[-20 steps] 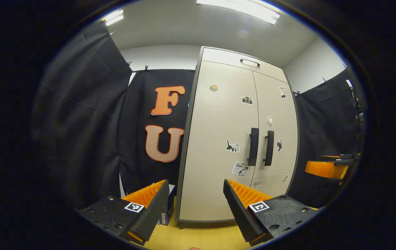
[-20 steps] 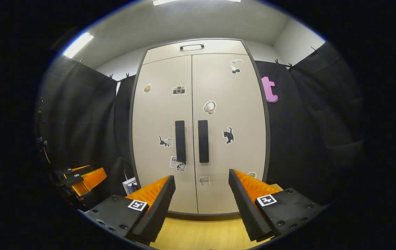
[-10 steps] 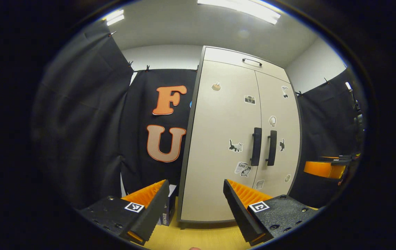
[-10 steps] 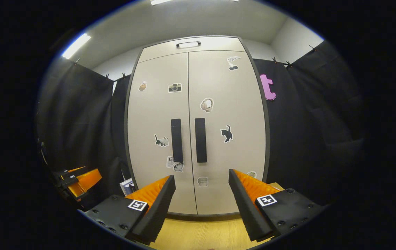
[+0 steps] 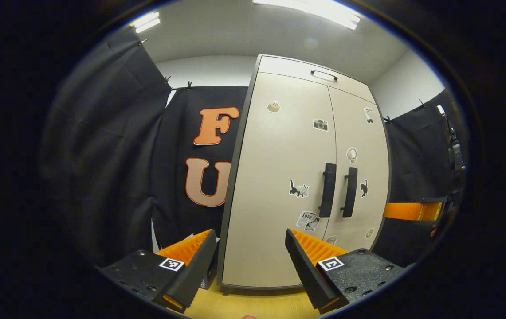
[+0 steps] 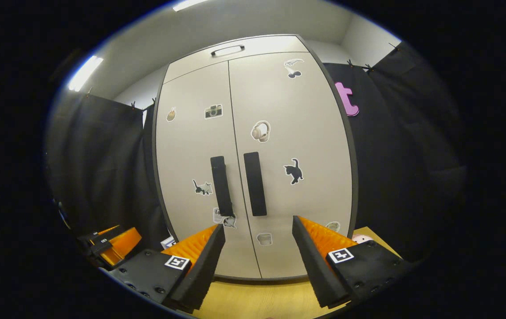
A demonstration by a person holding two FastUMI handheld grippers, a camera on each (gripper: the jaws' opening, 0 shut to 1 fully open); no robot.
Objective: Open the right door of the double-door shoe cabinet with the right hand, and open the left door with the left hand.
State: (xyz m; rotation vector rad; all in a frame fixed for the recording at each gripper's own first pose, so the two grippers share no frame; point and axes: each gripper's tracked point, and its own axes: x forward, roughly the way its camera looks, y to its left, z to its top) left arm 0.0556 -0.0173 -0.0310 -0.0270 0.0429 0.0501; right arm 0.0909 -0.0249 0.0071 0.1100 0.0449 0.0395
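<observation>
Beige and closed, the double-door shoe cabinet stands upright on a light wood floor, filling the centre of the right gripper view. Its left door and right door meet at a thin vertical seam, and two black vertical bar handles flank it: the left handle at about 9 o'clock of the seam, the right handle just beside it at 3 o'clock. Small stickers dot both doors, among them a camera sticker, a headphones sticker and a black cat sticker. A narrow top panel carries a slim horizontal handle.

At 6 o'clock the right gripper points at the lower doors with its fingers spread wide, holding nothing and apart from the cabinet. The left gripper appears at 8 o'clock, well off to the side.

Seen from the left gripper view, the cabinet sits at an angle toward 2 o'clock, both handles near its far edge. The left gripper is likewise spread and empty, short of the cabinet, while the right gripper shows at 3 o'clock.
</observation>
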